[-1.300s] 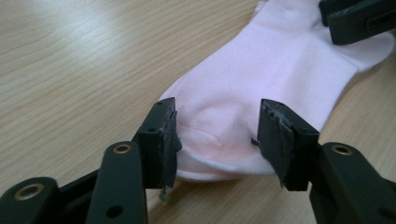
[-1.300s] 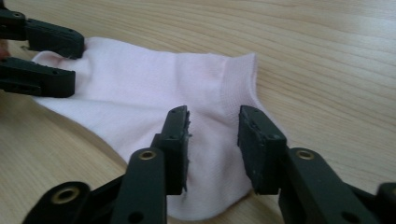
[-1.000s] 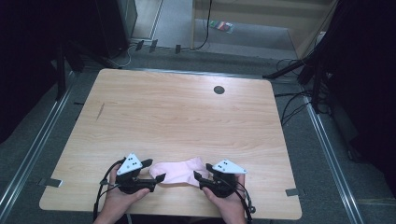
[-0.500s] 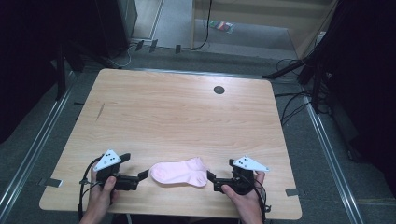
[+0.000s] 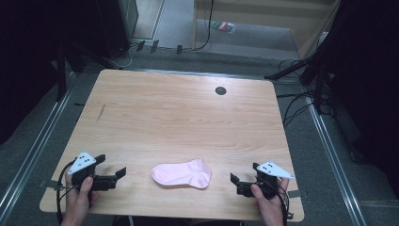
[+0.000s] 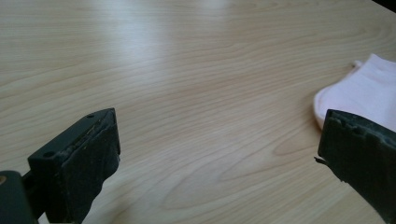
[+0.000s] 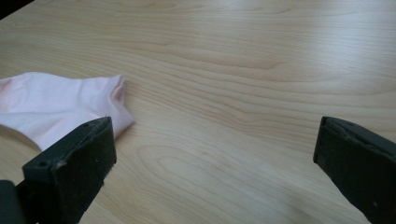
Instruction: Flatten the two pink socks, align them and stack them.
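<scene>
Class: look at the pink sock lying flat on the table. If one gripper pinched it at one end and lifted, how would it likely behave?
The pink sock lies thin and flat on the wooden table, so it is probably floppy and would drape from the pinch. It looks like light fabric, likely easy to lift. Pushed, it would probably bunch or slide, not roll.

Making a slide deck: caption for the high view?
Pink sock flat on wooden table between open left hand-held gripper and right hand-held gripper.

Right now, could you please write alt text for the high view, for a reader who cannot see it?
A pink sock lies flat near the front edge of a wooden table. A person's hands hold the left gripper and right gripper on either side of it, both open and apart from it.
</scene>
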### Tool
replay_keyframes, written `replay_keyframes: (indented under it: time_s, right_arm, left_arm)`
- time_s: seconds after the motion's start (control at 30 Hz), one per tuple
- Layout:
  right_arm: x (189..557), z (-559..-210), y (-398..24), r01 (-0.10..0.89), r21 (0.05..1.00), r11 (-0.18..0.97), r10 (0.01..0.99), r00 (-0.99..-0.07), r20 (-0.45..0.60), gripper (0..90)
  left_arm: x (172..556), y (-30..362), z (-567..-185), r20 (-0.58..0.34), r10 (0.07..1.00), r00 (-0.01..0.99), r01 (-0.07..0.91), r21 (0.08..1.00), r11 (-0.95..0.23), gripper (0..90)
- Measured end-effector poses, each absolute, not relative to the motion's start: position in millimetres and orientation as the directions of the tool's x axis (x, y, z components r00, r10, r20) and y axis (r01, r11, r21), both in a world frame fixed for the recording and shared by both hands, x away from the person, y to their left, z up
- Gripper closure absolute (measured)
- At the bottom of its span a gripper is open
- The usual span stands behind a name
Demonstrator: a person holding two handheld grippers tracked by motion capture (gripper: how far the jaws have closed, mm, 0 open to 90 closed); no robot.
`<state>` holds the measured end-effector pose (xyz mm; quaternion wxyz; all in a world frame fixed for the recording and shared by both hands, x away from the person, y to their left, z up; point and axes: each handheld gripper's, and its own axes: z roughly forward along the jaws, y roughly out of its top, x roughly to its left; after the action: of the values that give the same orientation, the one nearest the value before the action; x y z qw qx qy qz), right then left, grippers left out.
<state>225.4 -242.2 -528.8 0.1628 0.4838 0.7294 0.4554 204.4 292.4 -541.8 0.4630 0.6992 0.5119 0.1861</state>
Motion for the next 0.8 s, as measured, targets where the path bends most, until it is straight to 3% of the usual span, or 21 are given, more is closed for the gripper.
replay_keyframes:
  time_s: [0.3,0.37,0.53,0.8]
  right_arm:
    - [229,-541,-289,0.577,0.811,0.097,0.901,-0.398,0.175,0.0]
    - [230,-544,-296,0.583,0.807,0.090,0.907,-0.384,0.176,0.0]
    - [228,-546,-309,0.590,0.801,0.101,0.917,-0.366,0.155,0.0]
    - [224,-548,-330,0.599,0.795,0.100,0.938,-0.324,0.126,0.6]
  left_arm:
    - [206,328,-548,-0.144,0.936,0.323,0.551,0.832,-0.062,0.0]
    - [208,339,-548,-0.170,0.938,0.301,0.554,0.832,-0.026,0.0]
    - [206,355,-547,-0.105,0.958,0.268,0.542,0.838,-0.060,0.0]
    - [201,374,-549,-0.087,0.969,0.232,0.548,0.835,-0.056,0.0]
